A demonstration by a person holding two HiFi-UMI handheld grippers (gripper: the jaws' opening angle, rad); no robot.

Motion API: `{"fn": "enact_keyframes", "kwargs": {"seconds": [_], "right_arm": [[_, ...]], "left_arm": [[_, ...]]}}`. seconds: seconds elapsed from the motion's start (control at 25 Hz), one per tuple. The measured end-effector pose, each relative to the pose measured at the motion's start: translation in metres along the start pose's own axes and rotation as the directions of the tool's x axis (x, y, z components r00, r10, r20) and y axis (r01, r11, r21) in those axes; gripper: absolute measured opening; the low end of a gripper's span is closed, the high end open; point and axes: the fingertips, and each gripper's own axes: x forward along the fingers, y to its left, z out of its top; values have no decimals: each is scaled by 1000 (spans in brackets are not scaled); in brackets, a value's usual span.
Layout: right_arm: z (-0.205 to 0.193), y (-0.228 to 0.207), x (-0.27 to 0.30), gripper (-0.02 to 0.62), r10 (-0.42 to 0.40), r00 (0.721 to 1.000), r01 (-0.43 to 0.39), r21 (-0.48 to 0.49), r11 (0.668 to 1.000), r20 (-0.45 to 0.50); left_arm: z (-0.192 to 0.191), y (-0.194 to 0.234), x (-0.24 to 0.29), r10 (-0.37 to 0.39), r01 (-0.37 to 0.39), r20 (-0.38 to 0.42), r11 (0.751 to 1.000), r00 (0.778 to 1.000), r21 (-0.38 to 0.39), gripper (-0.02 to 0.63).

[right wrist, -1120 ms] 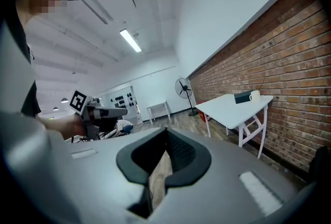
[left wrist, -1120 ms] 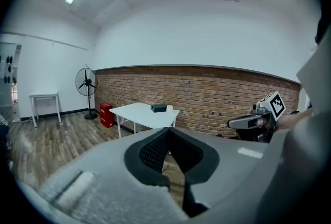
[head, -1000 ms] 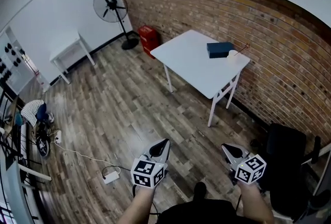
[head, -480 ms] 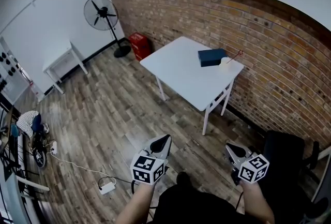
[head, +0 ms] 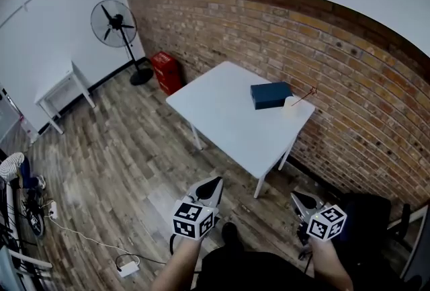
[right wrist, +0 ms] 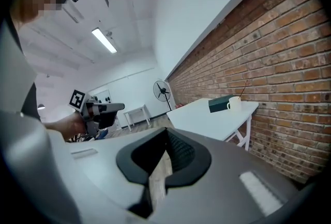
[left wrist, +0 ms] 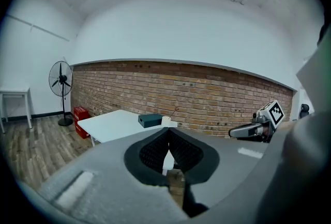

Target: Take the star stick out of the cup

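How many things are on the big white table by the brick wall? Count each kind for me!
Box: 1
Cup: 1
Stick, standing in the cup: 1
Total: 3

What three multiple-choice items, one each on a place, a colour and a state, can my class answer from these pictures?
1. The cup stands: A on the floor; B on the white table, beside the dark box; C on the small side table.
2. The crate near the fan is: A red; B green; C yellow.
3. On the right gripper, the fingers are: A wide apart; B closed on the cup; C together, empty.
Answers: B, it sits at the table's far corner; A, plainly red; C, its own view shows them meeting, nothing between.
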Motion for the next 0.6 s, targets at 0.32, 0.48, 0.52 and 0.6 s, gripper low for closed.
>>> {"fn": "enact_keyframes", "kwargs": {"seconds": [0.32, 0.48, 0.52, 0.6], "right_arm": [[49, -20, 141, 1, 25, 999, -25, 11, 1000, -32], [66, -25, 180, 2, 24, 999, -24, 1, 1000, -35], [69, -28, 184, 0, 22, 999, -22, 2, 1000, -37], [70, -39, 189, 0, 10, 999, -10, 8, 1000, -46]], "left_arm": [[36, 119, 84, -20, 19, -30, 1000, 999, -25, 8], [46, 150, 113, -44, 43, -44, 999, 998, -27, 8], [48, 153, 120, -50, 49, -45, 998, 998, -28, 8], [52, 155, 133, -61, 60, -43, 998, 997, -30, 8]]}}
